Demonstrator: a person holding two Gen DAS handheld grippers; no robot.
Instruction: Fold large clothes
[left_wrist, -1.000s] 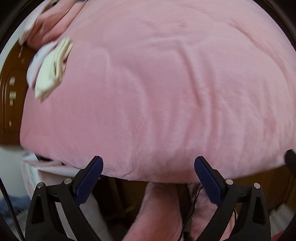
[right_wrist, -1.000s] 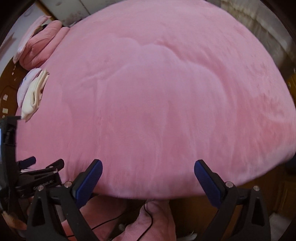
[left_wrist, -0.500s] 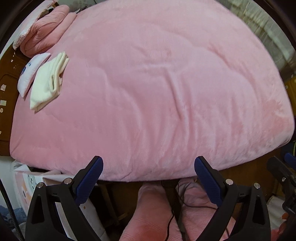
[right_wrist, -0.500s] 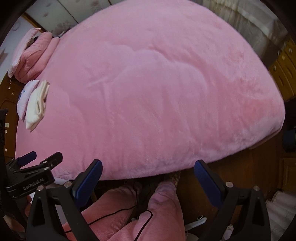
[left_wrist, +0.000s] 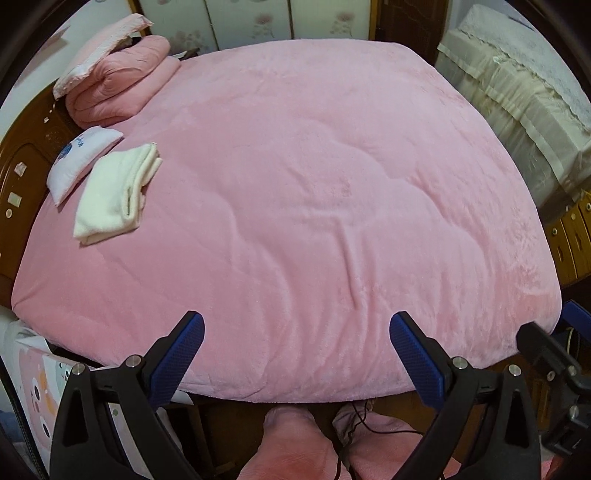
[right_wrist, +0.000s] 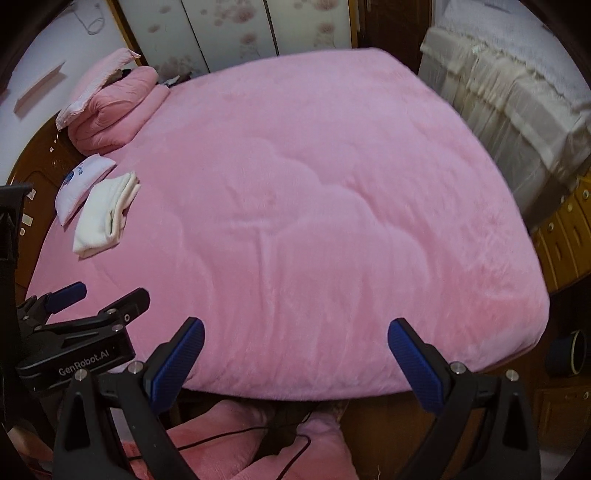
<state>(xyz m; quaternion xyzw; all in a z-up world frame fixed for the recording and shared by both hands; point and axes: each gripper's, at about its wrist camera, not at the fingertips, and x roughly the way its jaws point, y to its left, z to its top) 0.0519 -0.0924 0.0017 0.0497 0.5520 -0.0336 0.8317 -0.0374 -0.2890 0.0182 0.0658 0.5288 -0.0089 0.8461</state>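
My left gripper (left_wrist: 295, 354) had its blue fingers (left_wrist: 179, 356) spread wide and empty above the near edge of the bed. My right gripper (right_wrist: 295, 354) was equally wide, holding nothing. Beyond them a pink blanket (left_wrist: 314, 184) covered the bed. A folded cream garment (left_wrist: 116, 194) lay at far left, beside a small white pillow (left_wrist: 79, 158).

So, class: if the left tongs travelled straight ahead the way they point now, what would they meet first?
Most likely the pink blanket spread over the bed. The open left tongs hang near its front edge with nothing between; the exact contact spot is hard to judge through the fisheye.
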